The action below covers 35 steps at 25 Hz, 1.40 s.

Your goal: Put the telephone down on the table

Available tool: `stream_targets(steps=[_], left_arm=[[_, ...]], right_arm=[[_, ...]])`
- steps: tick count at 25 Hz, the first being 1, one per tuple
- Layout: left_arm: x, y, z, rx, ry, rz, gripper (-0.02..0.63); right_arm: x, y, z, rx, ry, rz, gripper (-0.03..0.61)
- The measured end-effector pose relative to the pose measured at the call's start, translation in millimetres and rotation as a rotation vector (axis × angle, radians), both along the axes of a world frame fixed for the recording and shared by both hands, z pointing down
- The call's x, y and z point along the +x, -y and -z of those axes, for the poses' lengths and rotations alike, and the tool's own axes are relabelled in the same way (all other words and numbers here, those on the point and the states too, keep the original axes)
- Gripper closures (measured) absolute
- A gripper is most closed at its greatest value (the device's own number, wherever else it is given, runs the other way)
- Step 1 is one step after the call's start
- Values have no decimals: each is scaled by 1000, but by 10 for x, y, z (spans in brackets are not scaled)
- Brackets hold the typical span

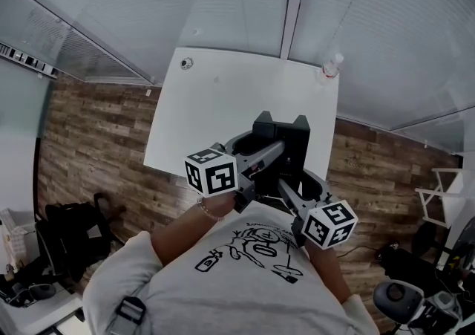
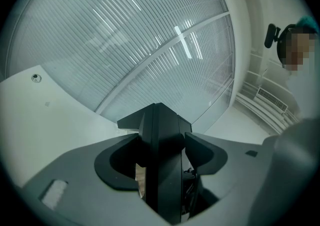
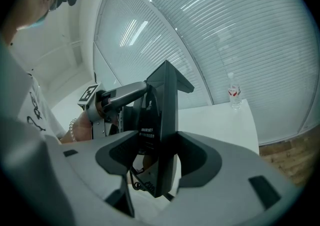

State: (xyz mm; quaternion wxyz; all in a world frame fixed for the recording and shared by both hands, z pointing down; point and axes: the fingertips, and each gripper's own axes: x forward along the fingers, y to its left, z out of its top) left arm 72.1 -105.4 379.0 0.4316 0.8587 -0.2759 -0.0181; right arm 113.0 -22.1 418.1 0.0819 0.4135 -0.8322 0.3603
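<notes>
Telephone (image 1: 283, 137), black and blocky, is held up between both grippers over the near right part of the white surface (image 1: 223, 111). In the head view its lower part reaches past the near edge, above the wooden floor (image 1: 96, 140). I cannot tell if it touches the surface anywhere.

The left gripper (image 1: 272, 151) comes to it from the left side and the right gripper (image 1: 294, 191) from the near side. In the left gripper view the dark fingers (image 2: 116, 162) are closed on the body of the telephone, which stands on edge between them and fills the gap. In the right gripper view the fingers (image 3: 198, 157) also press on both sides of the thin black body; a label with small print and a thin cable show on its left face.

A clear bottle (image 1: 332, 66) with a red label stands upright at the far right corner of the surface, well apart from the telephone. A small round thing (image 1: 186, 63) lies at the far left corner.
</notes>
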Motion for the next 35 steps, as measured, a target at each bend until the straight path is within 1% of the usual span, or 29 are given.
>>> stream_targets(steps=[4,9,13,16,23,35], left_arm=[[-66,135,21,3,3,4,331],[-279,496,94,0,-6,3,331],[-279,532,176,28,-6,-3,333],[-295,542,188,30,-9,2,331],[-296,545,140,19,-1,-6,333],[-298,520,-97,-33,12,-17,333]], right_arm=[[-65,138,20,1,2,1,348],[-274,492,105,4,0,0,350],[-279,539,158,21,-2,-6,350],[-287,555,172,28,-5,-4,350],[-299,550,129,14,1,-11,350],[-313,505,-71,-38,9,-20,350]])
